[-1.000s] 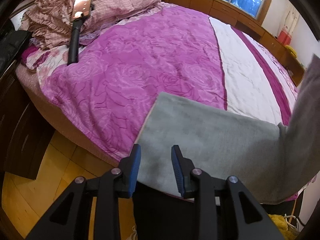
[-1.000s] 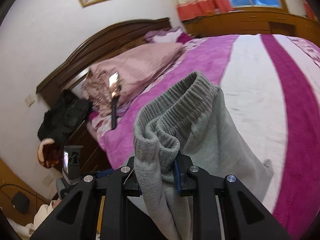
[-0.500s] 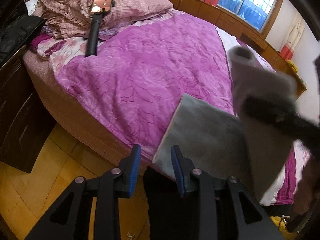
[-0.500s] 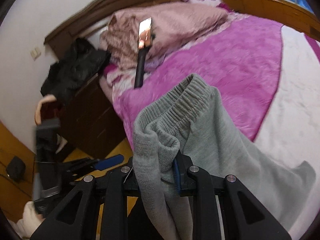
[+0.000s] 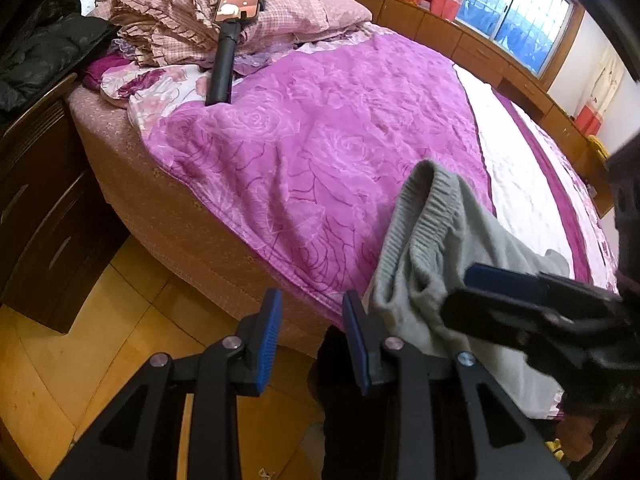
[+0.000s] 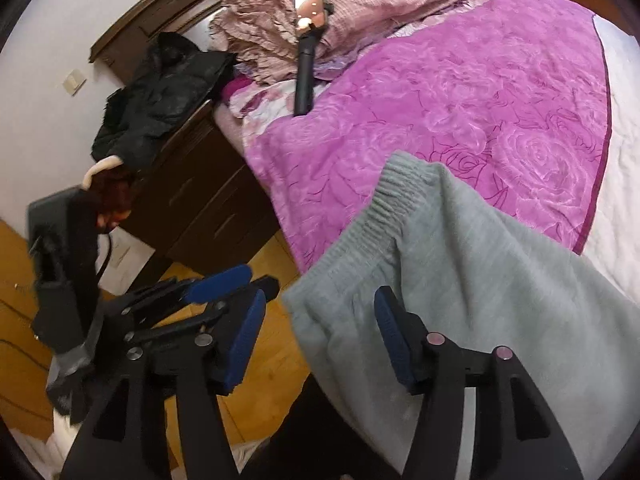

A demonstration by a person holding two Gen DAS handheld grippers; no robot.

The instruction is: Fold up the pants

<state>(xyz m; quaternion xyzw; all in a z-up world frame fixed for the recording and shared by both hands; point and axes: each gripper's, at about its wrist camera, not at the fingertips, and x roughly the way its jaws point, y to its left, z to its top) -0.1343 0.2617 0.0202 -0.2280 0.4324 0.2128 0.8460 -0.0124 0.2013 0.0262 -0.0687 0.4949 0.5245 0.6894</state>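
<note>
From the left wrist camera, the left gripper (image 5: 312, 334) hangs over the bed's edge with its blue-padded jaws apart and nothing between them. One pair of soft grey fleece pants (image 5: 436, 264) lies folded over at the near edge of the bed with the purple rose-patterned blanket (image 5: 320, 140), the ribbed waistband raised in a loop just right of the left gripper. The right gripper (image 5: 504, 292) reaches in beside the cloth. One phone on a black stick (image 5: 228, 36) rests against the pink pillows (image 5: 288, 4).

From the right wrist camera, the right gripper (image 6: 316, 340) has its jaws opening; the pants' (image 6: 480, 280) edge lies between them, but the pads no longer press it. The left gripper (image 6: 224, 284) shows nearby, over the wooden floor (image 6: 272, 264).

The likely trouble: part of the pants overhangs the bed's edge, so once released the fleece could slide toward the floor, or the standing waistband could flop and undo the fold.

Counted: two grippers, one pair of pants, one phone.
</note>
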